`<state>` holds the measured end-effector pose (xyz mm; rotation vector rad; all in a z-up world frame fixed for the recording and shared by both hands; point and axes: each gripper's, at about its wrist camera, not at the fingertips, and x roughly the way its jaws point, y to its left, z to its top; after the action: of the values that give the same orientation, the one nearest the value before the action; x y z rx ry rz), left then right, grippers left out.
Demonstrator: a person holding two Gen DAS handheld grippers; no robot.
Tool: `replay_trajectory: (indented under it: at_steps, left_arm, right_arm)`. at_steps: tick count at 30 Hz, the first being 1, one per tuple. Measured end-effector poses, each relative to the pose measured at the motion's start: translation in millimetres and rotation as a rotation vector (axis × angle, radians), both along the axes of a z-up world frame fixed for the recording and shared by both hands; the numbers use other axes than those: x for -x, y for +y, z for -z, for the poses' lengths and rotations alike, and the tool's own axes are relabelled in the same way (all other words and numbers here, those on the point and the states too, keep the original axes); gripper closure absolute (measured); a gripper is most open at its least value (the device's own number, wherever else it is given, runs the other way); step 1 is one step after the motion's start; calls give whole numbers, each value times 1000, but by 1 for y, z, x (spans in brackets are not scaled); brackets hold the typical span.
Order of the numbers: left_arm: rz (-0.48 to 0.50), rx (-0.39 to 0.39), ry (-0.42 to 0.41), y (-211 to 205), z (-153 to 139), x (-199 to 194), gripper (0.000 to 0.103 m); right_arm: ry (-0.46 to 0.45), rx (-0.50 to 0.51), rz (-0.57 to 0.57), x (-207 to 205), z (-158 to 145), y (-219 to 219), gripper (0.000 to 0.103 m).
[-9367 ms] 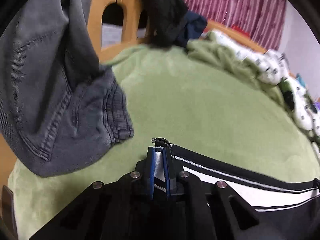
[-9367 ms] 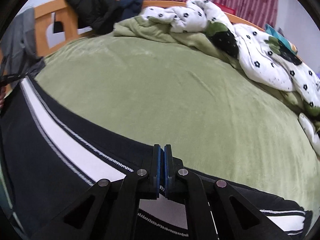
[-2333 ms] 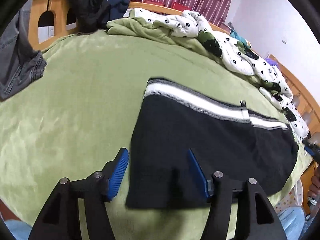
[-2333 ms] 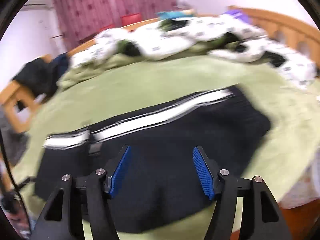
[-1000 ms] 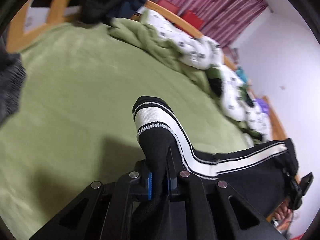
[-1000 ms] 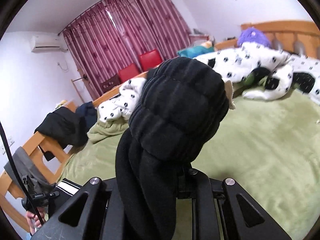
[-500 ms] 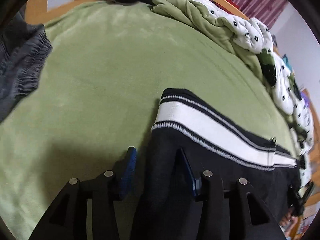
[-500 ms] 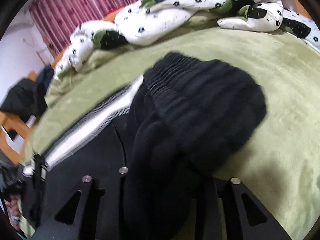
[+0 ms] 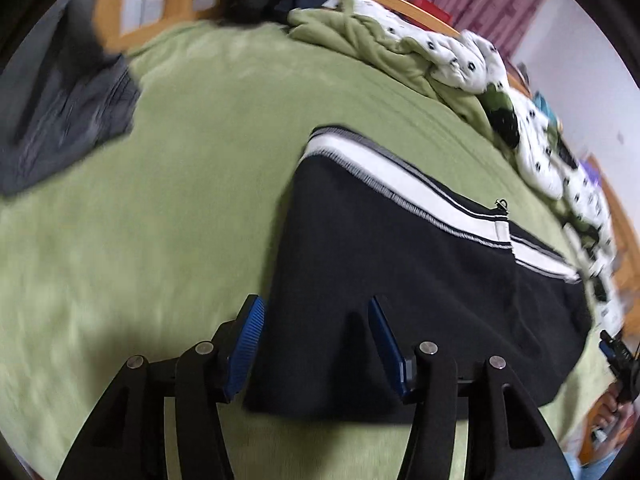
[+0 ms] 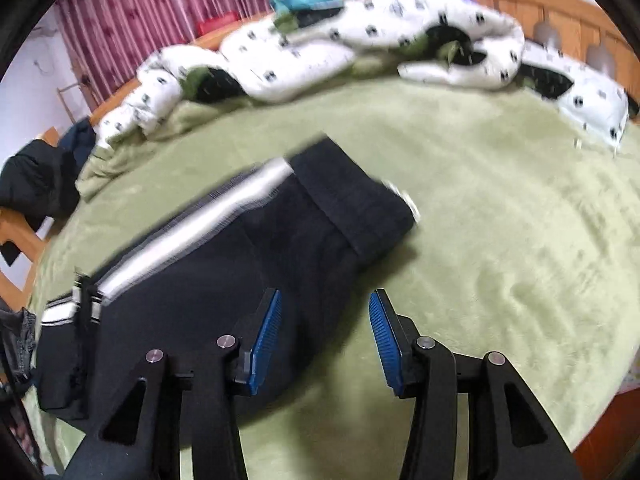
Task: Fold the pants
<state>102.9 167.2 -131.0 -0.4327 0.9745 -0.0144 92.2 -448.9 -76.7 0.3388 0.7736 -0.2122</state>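
Black pants laid flat on the green bed, both grippers released above their near edge.

The pants point(image 9: 400, 280) spread from the middle to the lower right of the left wrist view, white side stripe along the far edge; in the right wrist view the pants point(image 10: 224, 280) run from the lower left to a ribbed waistband or cuff at centre. They look like soft, thick knit — light, limp, likely to sag and bunch, not slippery on the plush bed point(image 9: 140, 220). Corners or the banded hem seem the best places to pinch, gathering all layers. The left gripper point(image 9: 316, 344) angles steeply down over the near corner, jaws opening, cloth below them but not pinched. The right gripper point(image 10: 325, 340) tilts down likewise, jaws opening — cloth under its left pad only.
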Motion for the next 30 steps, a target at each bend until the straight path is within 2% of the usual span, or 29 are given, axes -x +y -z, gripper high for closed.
replay_trajectory:
  at_steps: [4,6,8,13,15,16,17,21,30]
  left_arm:
    - [-40,148,52,18,18,15,51]
    - [-44,229,84,23,28,15,50]
    - [-51,241,104,22,35,15,50]
    - [-46,193,101,11,37,17,50]
    - [-57,176,96,8,38,16,50]
    - [-56,162,94,8,38,15,50]
    - [-55,146,91,6,37,15,50]
    - [-53,106,92,3,34,14,50]
    - [-48,109,105,5,35,11,50]
  right_arm:
    - [-66,20,-56,-7,-34,48,57]
    - [-90,24,-97,-13,-41,76,57]
    - [-110,29,-143,-16,-40,104,57]
    - [-85,52,-173,-23,-2,148,57]
    - [-20,19,-172,-26,16,150,58]
    - [31,-5,-205,-30,21,151,66]
    - [40,-13,-221,-31,23,153,70]
    - [56,22,-230,-26,30,156,70]
    - [72,24,-249,-26,36,164,69]
